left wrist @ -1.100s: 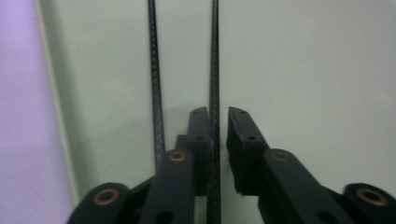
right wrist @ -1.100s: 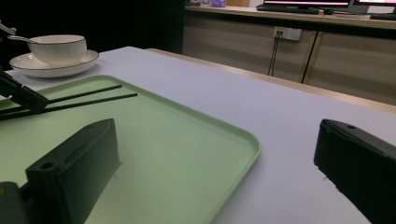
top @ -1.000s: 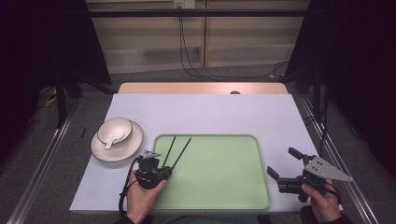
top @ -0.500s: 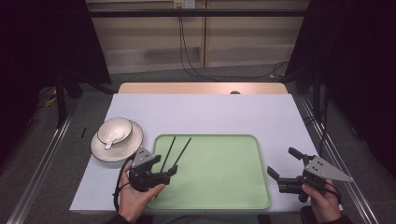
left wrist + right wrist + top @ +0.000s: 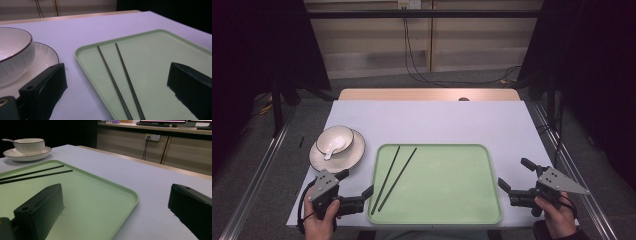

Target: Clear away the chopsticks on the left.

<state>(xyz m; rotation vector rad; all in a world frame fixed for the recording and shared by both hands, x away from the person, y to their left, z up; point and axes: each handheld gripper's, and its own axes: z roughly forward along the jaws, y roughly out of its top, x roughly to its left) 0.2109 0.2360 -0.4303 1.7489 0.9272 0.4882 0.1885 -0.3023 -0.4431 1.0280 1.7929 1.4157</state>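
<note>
Two thin black chopsticks, smooth rounded-corner green tray

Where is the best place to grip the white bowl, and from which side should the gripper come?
Probably the bowl rim on its near, tray-facing side, approached from above by the open left gripper. The spoon rests inside and the plate sits beneath, so a low grip looks blocked.

Two thin black chopsticks lie nearly parallel on the left part of a pale green tray. They slant slightly. The tray sits flat on the table.
</note>
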